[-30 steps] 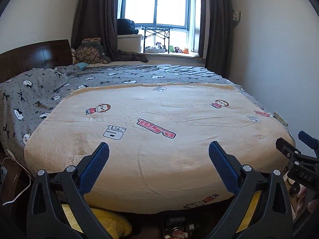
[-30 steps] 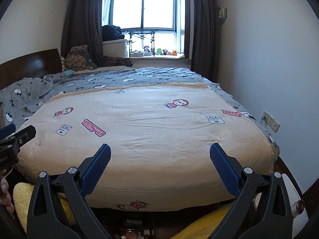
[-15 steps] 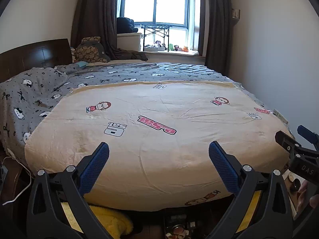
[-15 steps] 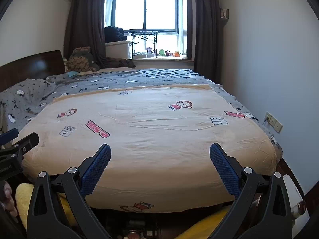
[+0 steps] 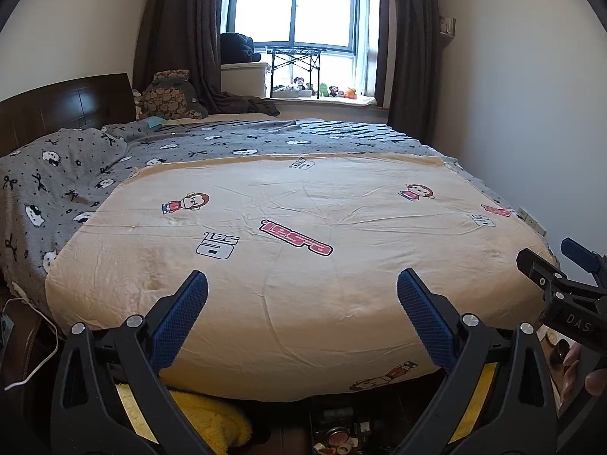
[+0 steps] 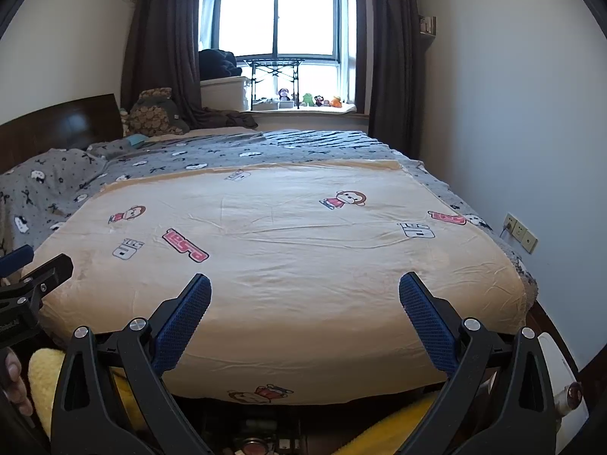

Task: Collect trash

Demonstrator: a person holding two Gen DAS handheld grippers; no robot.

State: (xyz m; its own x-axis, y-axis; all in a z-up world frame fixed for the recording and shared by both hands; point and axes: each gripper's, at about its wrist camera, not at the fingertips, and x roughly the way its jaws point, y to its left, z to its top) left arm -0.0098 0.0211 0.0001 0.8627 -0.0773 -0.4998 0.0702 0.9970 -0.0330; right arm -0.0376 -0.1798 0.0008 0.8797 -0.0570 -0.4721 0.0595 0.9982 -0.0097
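Bedroom, both cams looking down the bed (image 5: 303, 303) from its near end. Left claw (image 5: 302, 288) spread wide w/ nothing between the blue pads; right claw (image 6: 304, 290) likewise wide apart, holding nothing. Bed top is a tan sheet (image 6: 303, 250) w/ monkey cartoons and logo prints, lightly creased, laid over a grey patterned blanket (image 5: 76, 174) that shows at left and far side. Dark wood headboard (image 5: 64, 110) at left; brown-patterned plush (image 5: 170, 94) by the far left corner. Far wall: bright window (image 6: 277, 19) between dark curtains, small toys on the sill (image 6: 303, 108). No trash item can be made out on the bed — only small clutter on the floor (image 5: 337, 436) under the near edge, beside something yellow and fluffy (image 5: 205, 417).
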